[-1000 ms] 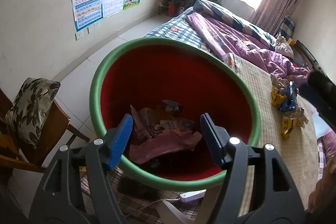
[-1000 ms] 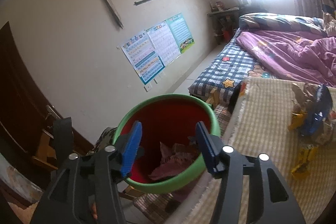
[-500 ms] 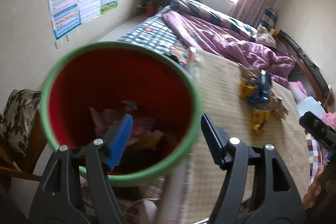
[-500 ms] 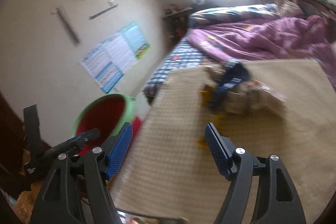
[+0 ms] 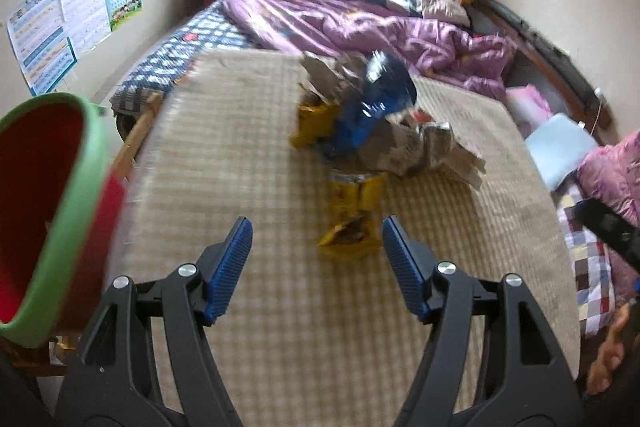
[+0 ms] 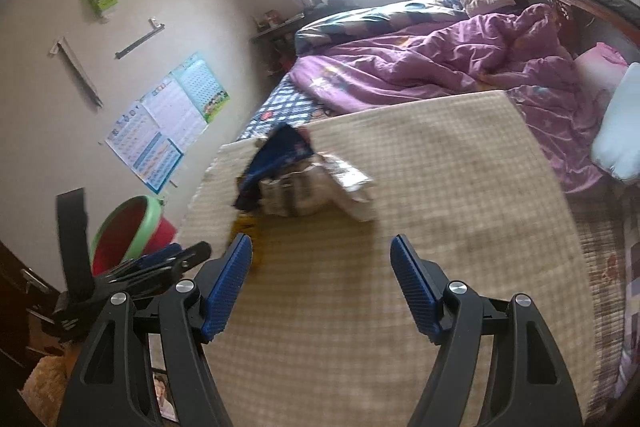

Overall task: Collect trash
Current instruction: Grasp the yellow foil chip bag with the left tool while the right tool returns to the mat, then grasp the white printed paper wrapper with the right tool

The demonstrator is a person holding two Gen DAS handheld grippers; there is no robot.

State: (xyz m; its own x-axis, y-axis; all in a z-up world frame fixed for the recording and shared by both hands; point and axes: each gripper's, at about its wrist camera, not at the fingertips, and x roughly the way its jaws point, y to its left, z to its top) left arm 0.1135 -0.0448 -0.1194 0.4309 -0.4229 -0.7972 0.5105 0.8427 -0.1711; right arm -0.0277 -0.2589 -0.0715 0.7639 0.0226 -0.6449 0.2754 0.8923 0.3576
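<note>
left tool (image 5: 316, 239) hangs over the woven mat (image 5: 240, 155), jaws spread wide, nothing between them. just beyond its tips sits a small yellow wrapper (image 5: 350, 237) on the mat, and past that the trash pile (image 5: 372, 119): yellow packets, a blue bag, crumpled grey paper, all bunched together near the mat's middle. blurry, so finer detail is lost. the bin (image 5: 60, 195), red inside with a green rim, is off the mat's left edge, close to the camera and tilted.

right tool (image 6: 322, 259) is also spread wide and empty, hovering above the mat (image 6: 440, 227). from here the trash pile (image 6: 304, 187) lies toward the mat's far left corner, the blue bag (image 6: 280, 155) on top of its left side. the bin (image 6: 128, 231) shows beyond the mat's left edge, with the left tool's (image 6: 160, 263) black body in front of it. the purple quilt (image 6: 440, 67) is heaped on the bed past the mat's far edge.
</note>
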